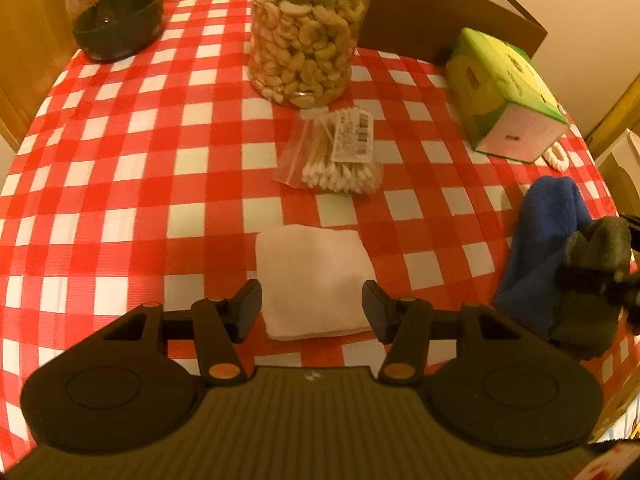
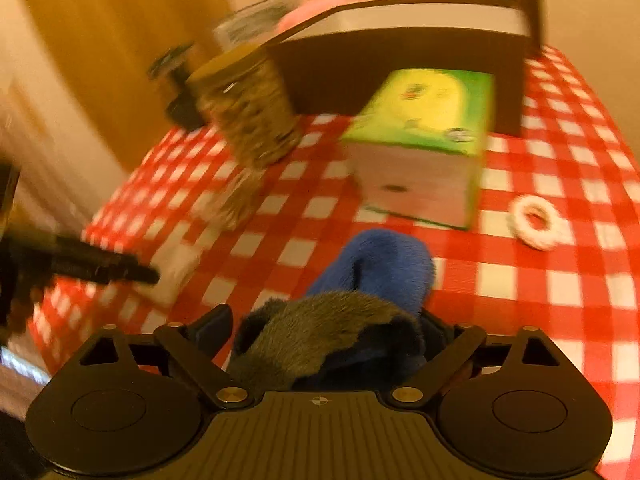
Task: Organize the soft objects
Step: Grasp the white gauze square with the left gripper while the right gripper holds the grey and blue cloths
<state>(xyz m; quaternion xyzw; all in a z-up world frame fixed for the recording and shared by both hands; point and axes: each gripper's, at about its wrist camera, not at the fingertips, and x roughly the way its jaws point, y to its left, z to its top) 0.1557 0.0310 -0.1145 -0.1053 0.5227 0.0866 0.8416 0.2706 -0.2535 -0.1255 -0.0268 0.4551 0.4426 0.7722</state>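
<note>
Nearest item: grey-and-blue fleece bundle (image 2: 332, 344), lying between the spread fingers of the right claw (image 2: 326, 340), directly under its camera, blue end running away from the claw toward the green tissue box (image 2: 424, 148); jaws stand wide, pads apparently clear of the fabric, so the bundle looks released rather than gripped, resting on the red-and-white check bench (image 2: 540, 280). Second soft item: folded white cloth (image 1: 312, 280), square, flat on the bench, just ahead of the left claw (image 1: 312, 312) and centred on it; near edge of the cloth lies between the fingertips, jaws about half open, pads not visibly pressing it, nothing held. Judgement: left hand is the nearer to the white cloth, with a short forward-and-down reach; its sides run roughly parallel to the fingers. Other stock: bag of cotton swabs (image 1: 336, 156) with a barcode sticker, print too small to read; jar of nuts (image 1: 308, 40); white ring (image 2: 534, 220) right of the tissue box; brown tray (image 1: 440, 12) at the back. Tissue box lettering blurred, no brand legible
</note>
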